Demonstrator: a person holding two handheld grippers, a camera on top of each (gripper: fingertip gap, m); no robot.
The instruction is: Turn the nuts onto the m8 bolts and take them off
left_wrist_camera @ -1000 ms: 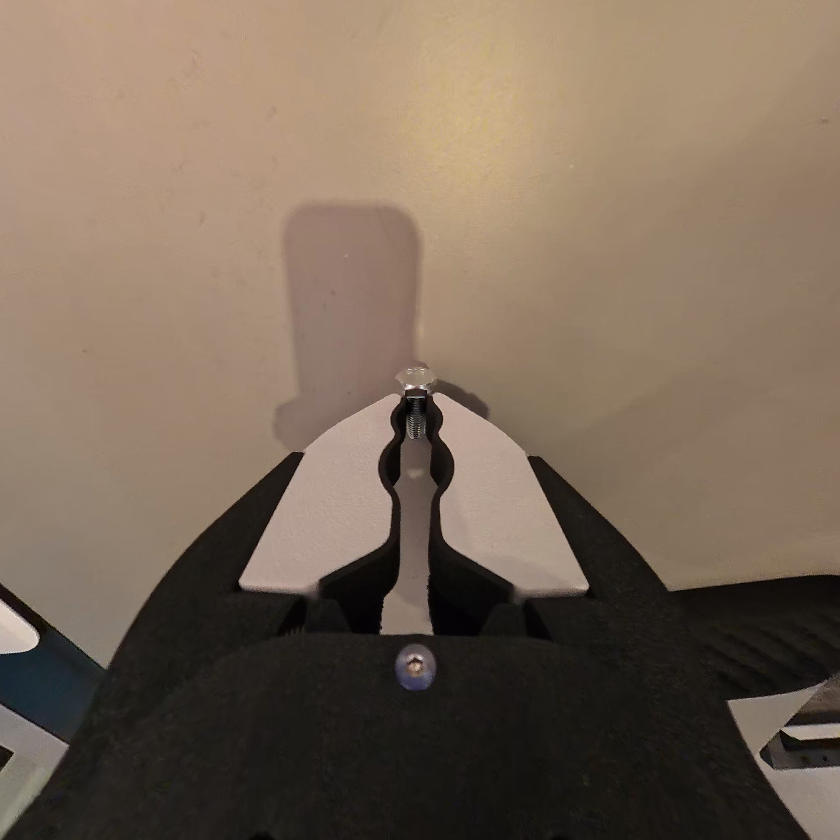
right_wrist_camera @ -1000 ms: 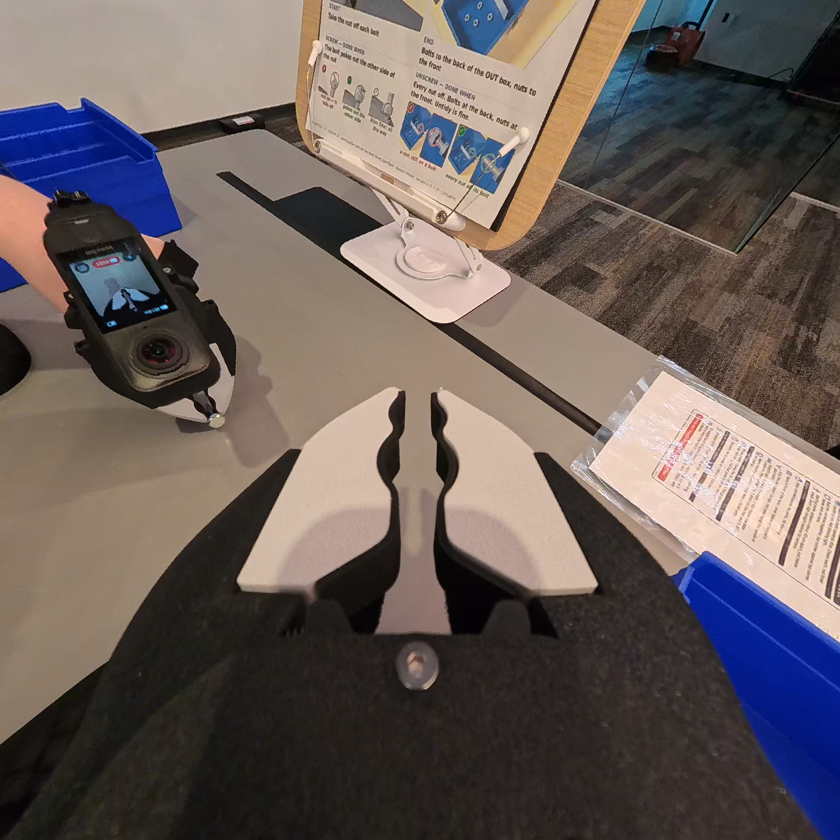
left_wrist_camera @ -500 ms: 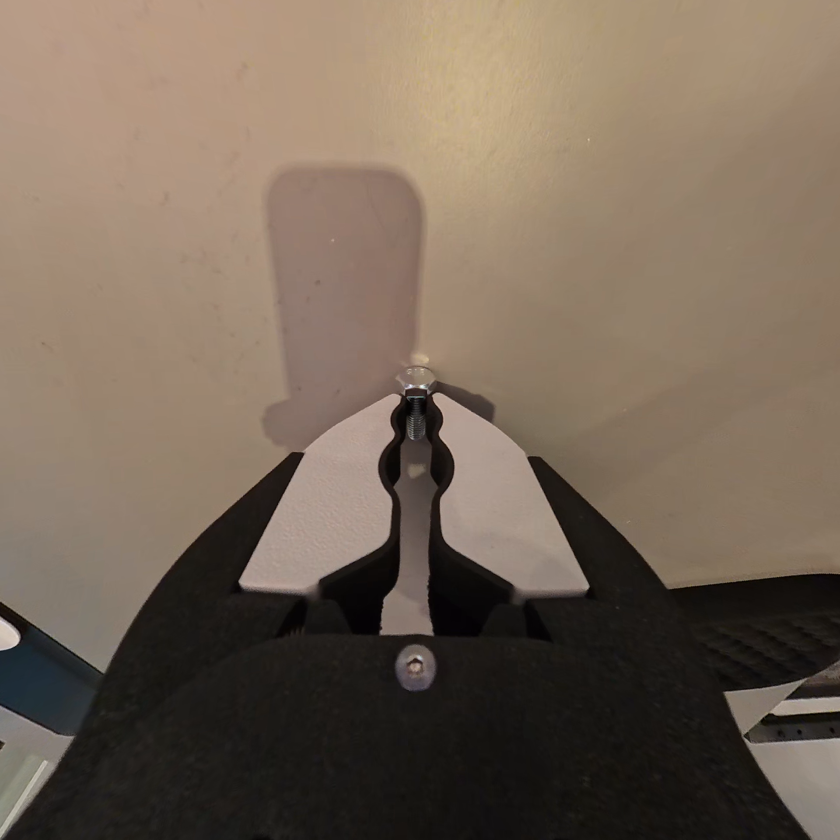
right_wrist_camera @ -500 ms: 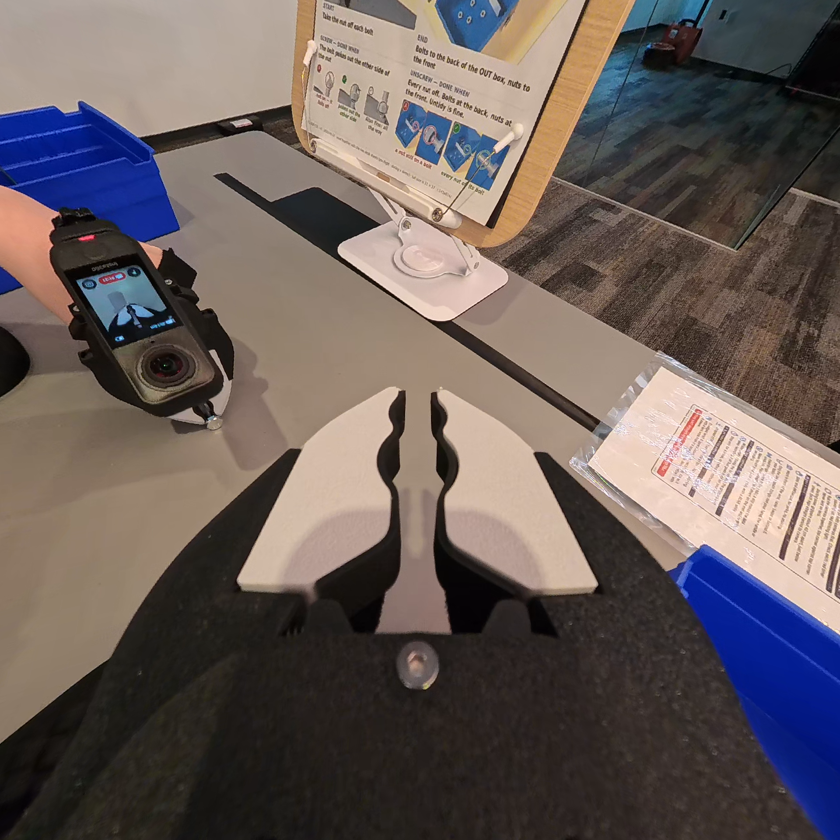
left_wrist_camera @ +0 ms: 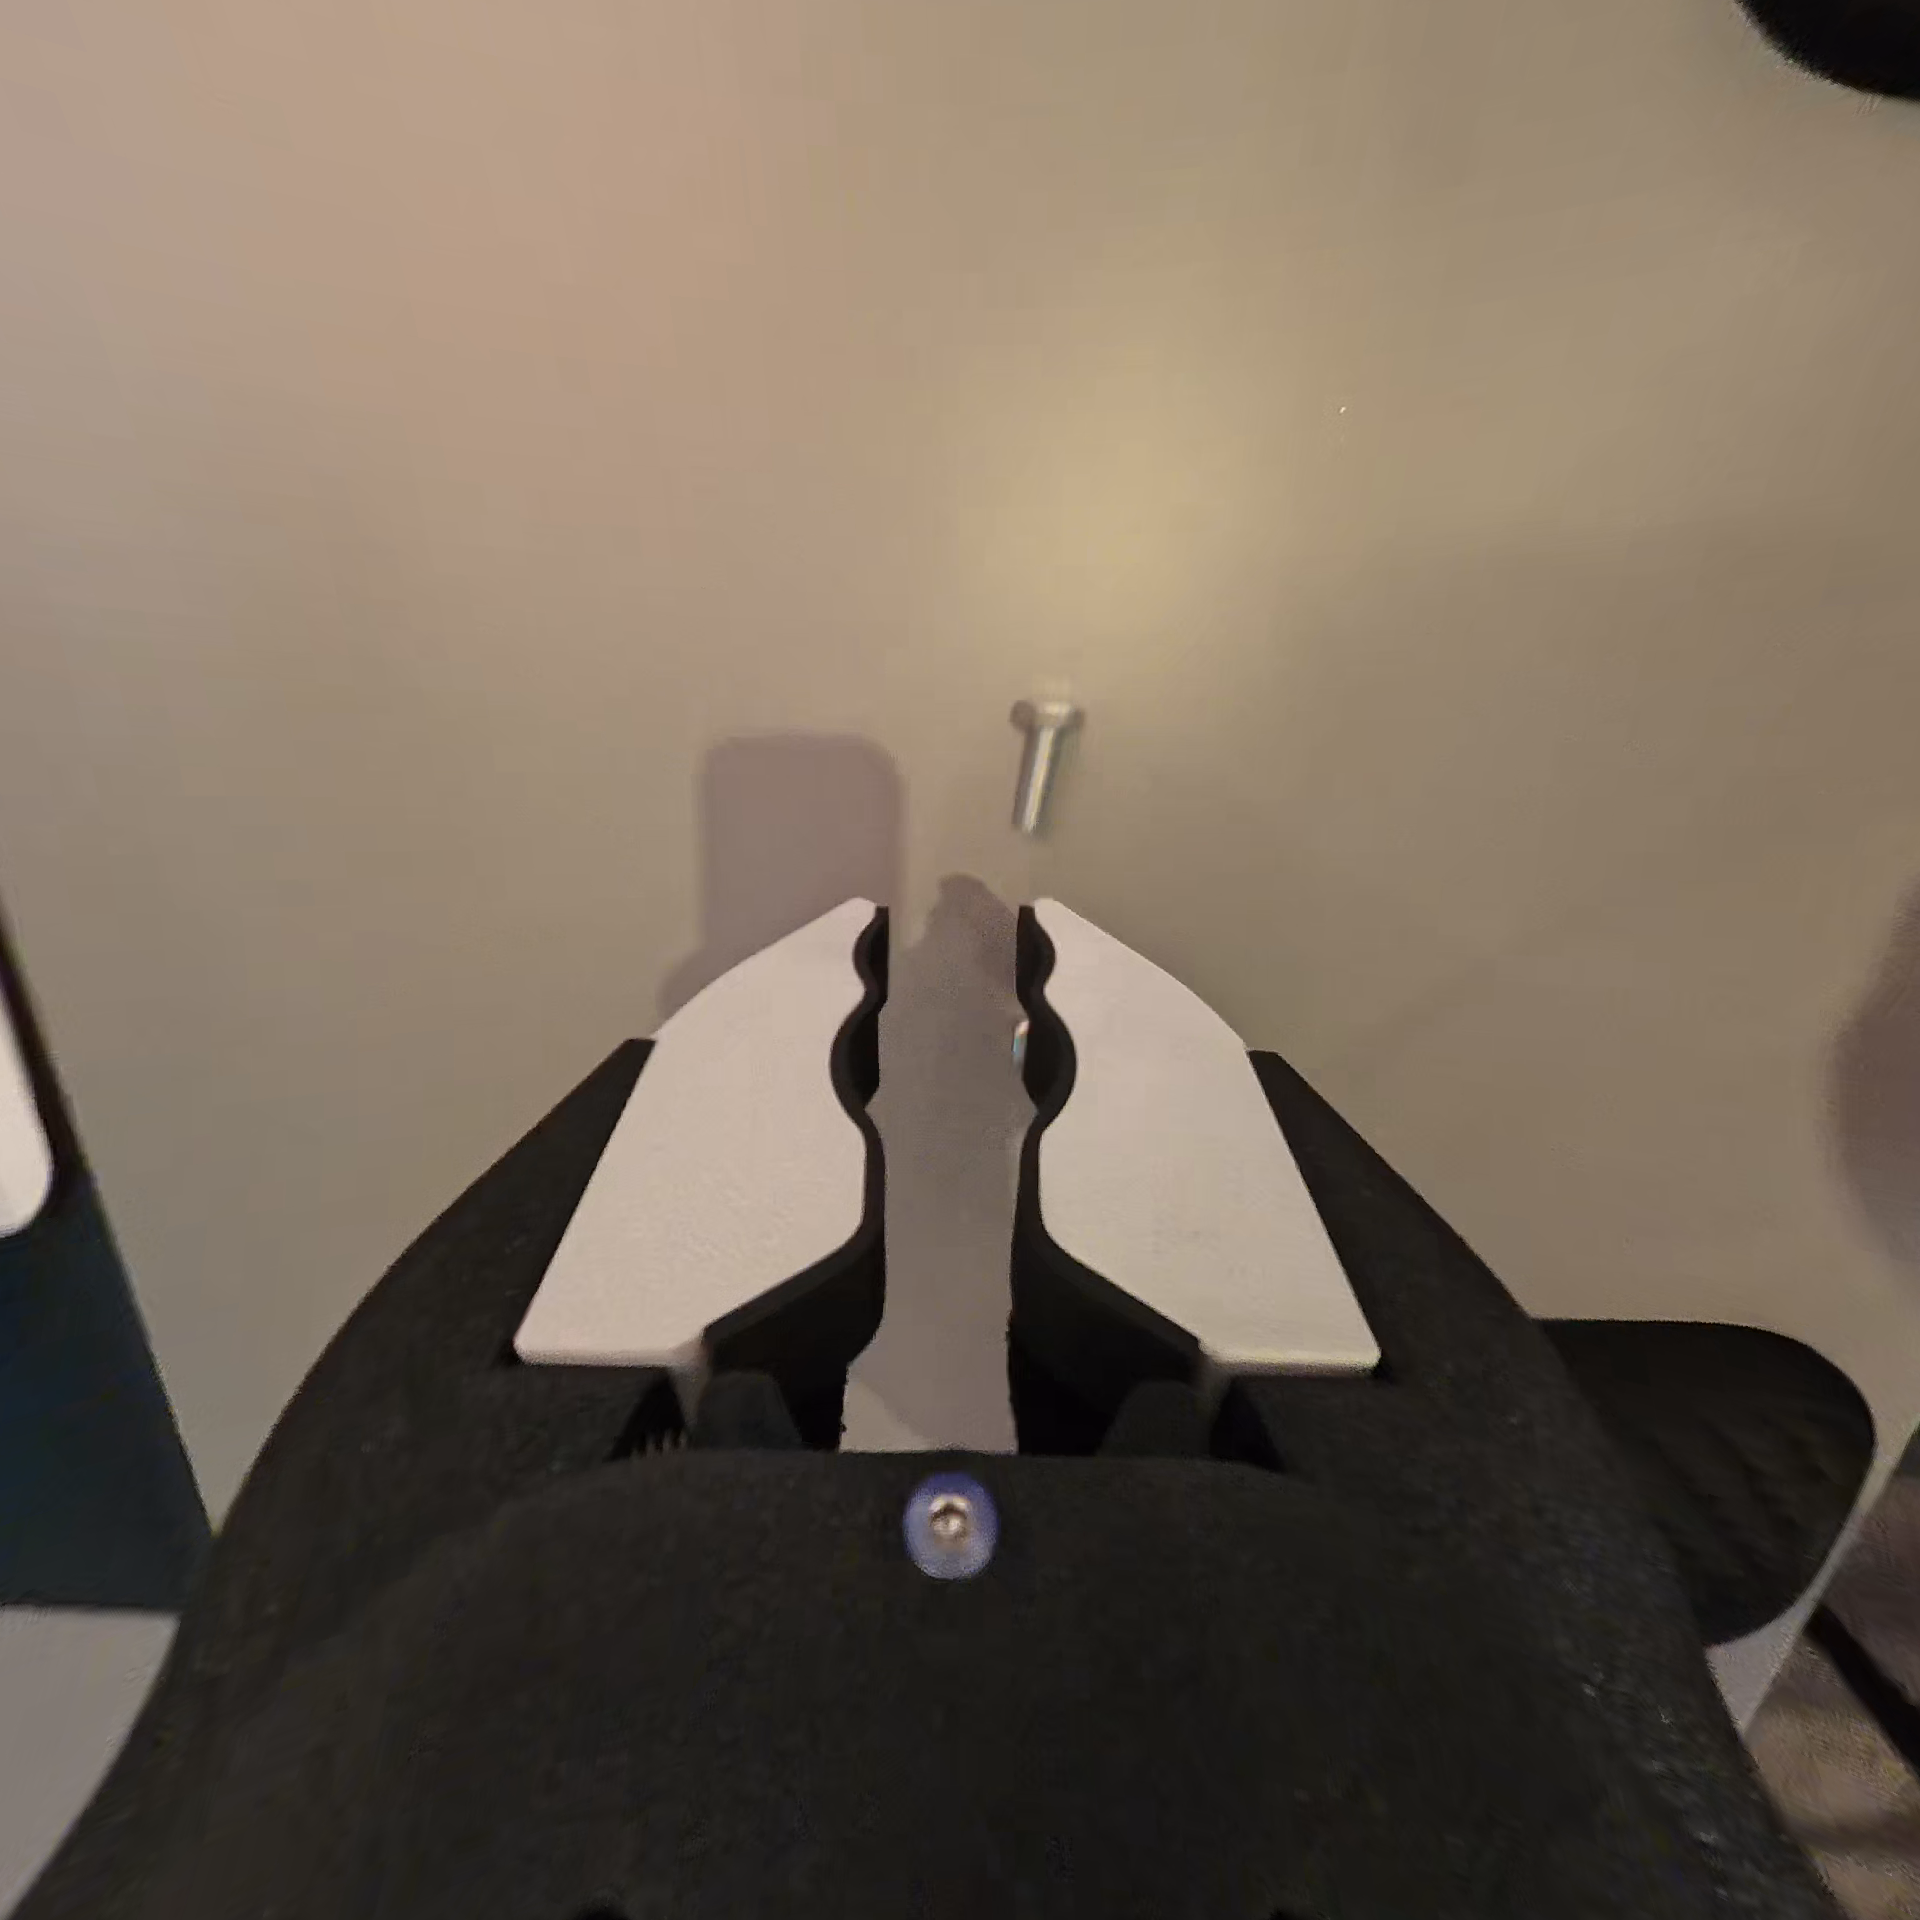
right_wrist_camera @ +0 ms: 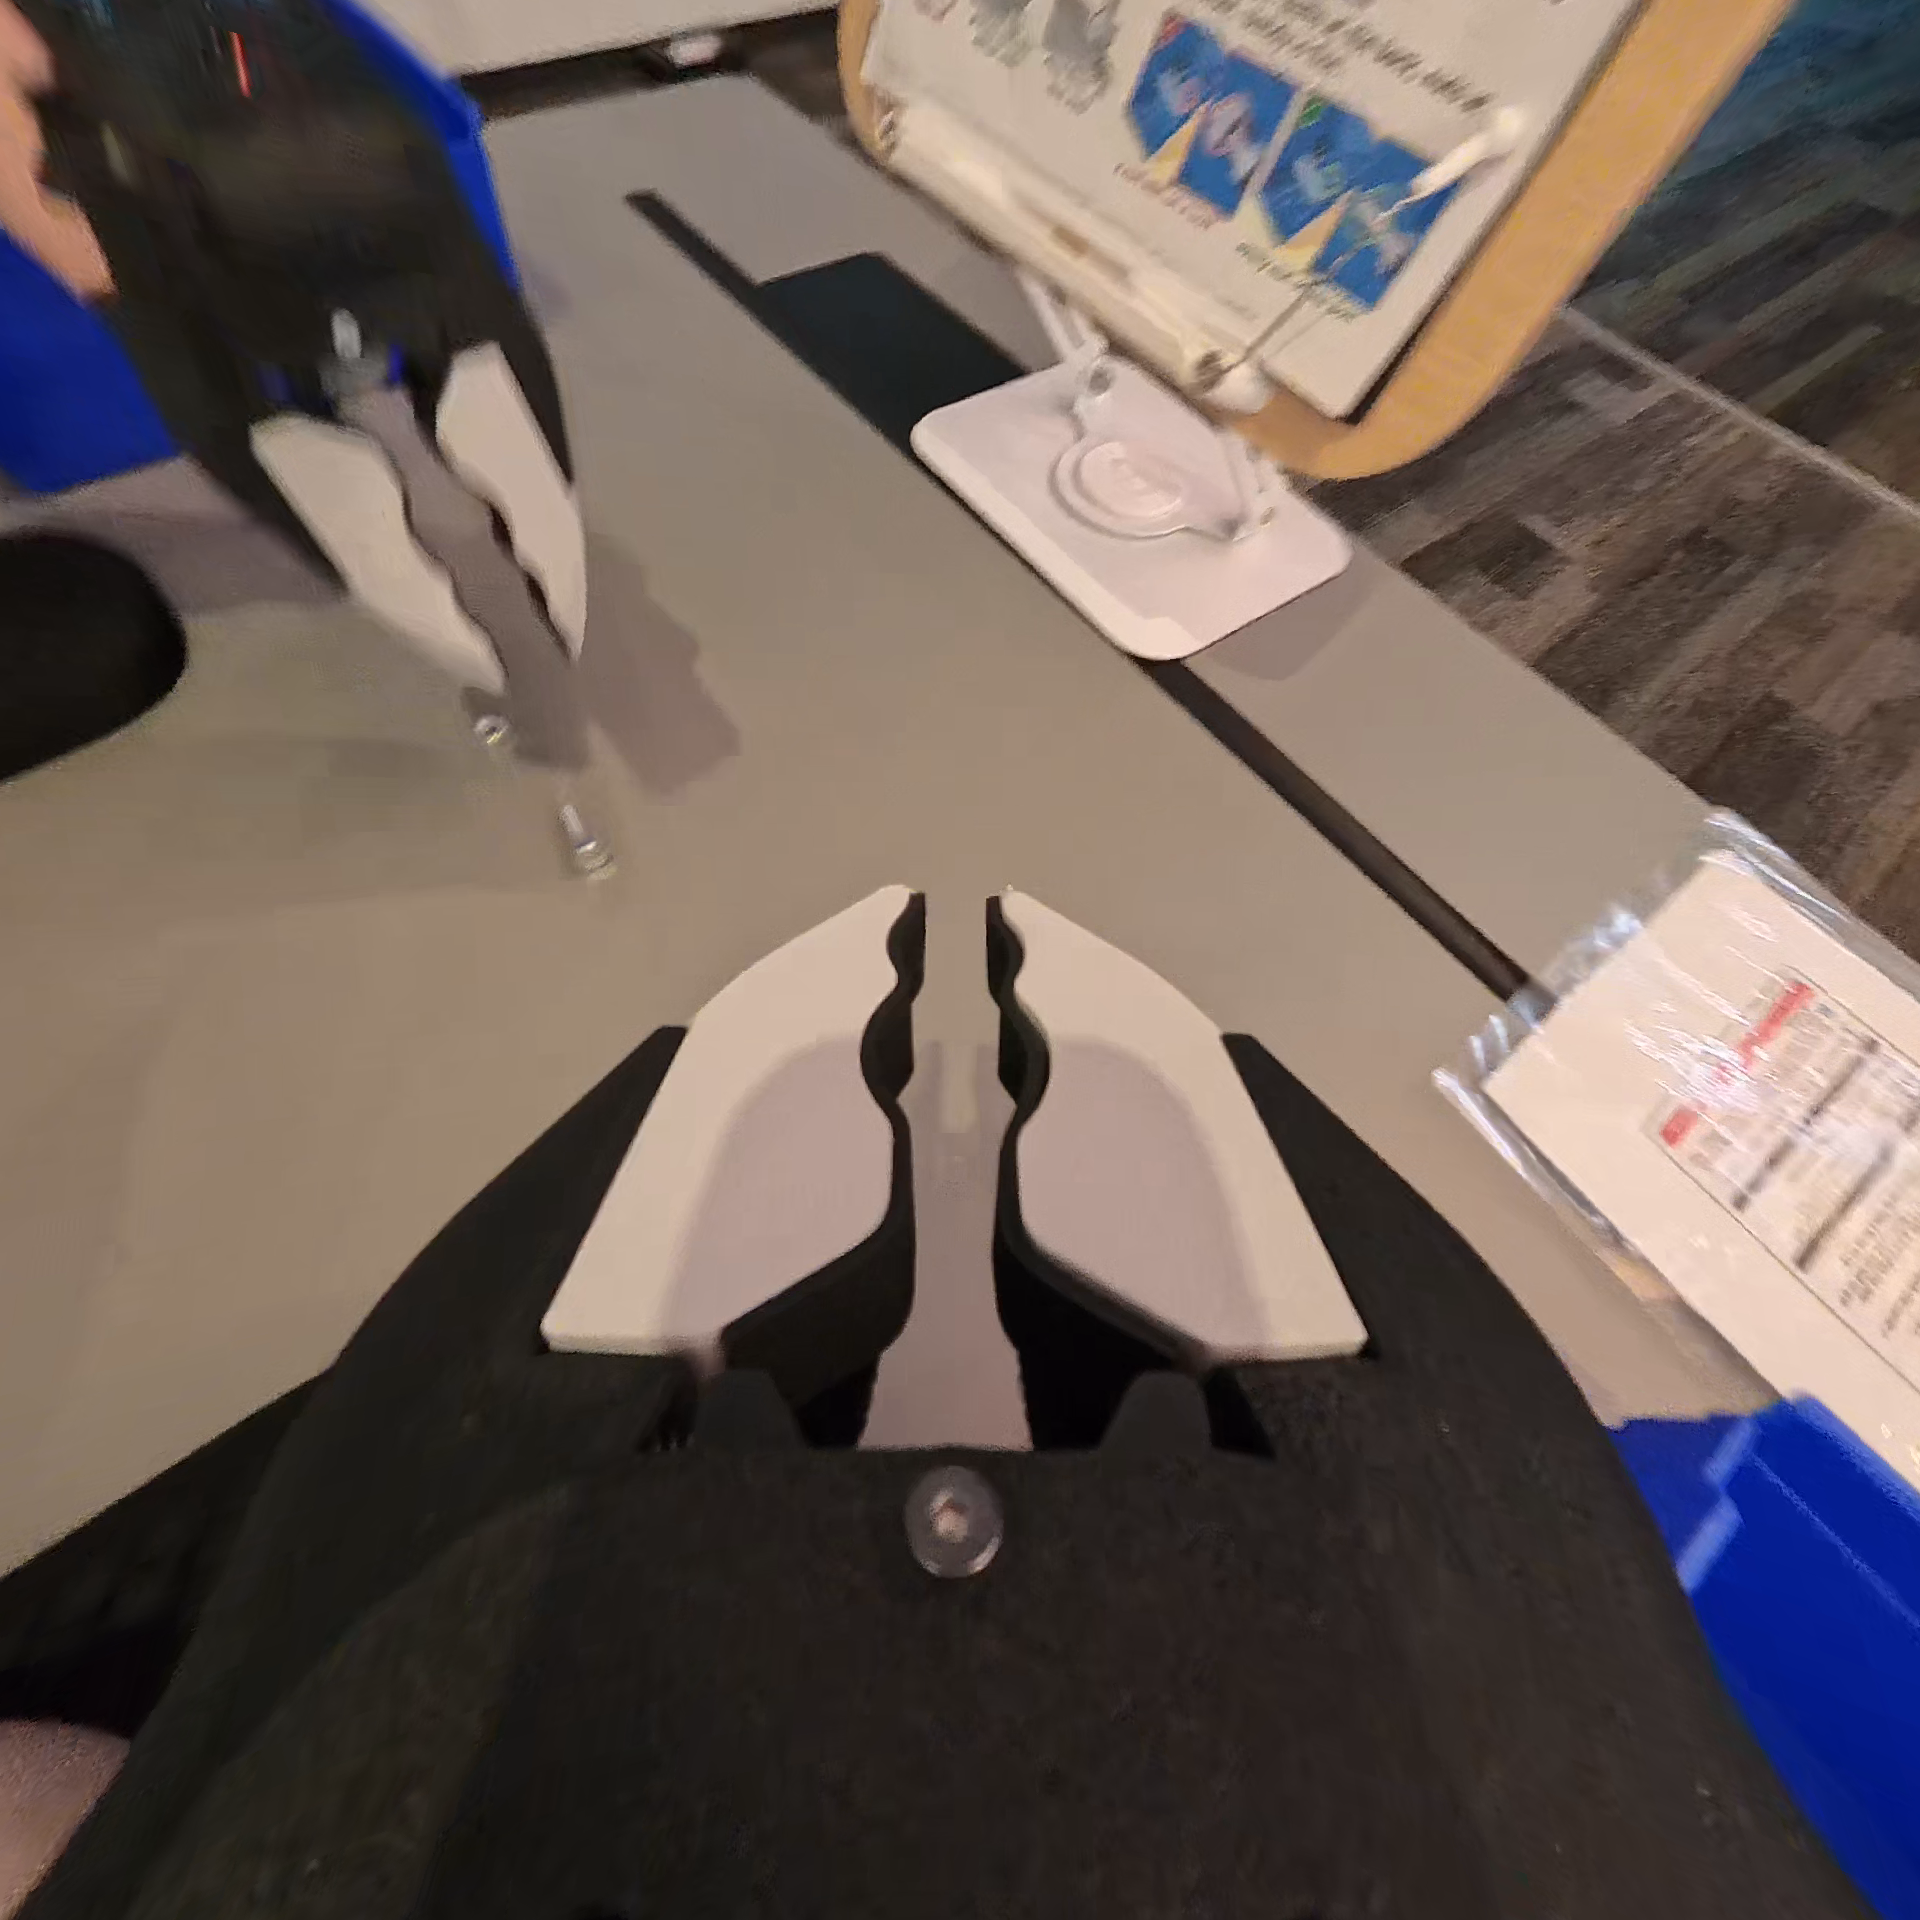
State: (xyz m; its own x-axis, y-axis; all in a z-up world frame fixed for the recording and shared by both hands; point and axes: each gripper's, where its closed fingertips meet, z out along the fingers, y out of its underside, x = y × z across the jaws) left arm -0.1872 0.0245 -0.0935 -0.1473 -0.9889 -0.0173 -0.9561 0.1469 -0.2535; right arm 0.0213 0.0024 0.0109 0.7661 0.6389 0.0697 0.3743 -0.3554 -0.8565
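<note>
Bolt lies loose on the grey table, just beyond the left gripper, slightly off to its right, head pointing away; no nut visible on it. Left gripper is released, jaws apart with nothing between them, tips hovering just above the tabletop. A small shiny bit shows against the inner edge of its right finger, too small to tell if it is a nut. Right gripper has a narrow gap between its jaws, holds nothing, and sits well apart from the bolt. In the right wrist view the bolt lies between the 2 grippers, near the left gripper, heavily blurred. Risks: round shank can roll if a fingertip nudges it, and a regrasp from this off-centre line would likely clip the head and skid it away. Plenty of bare table around the bolt on all sides. Clutter sits farther out: white stand with instruction board behind, bagged sheet and blue bin to the right near the table edge, another blue bin at far left.
</note>
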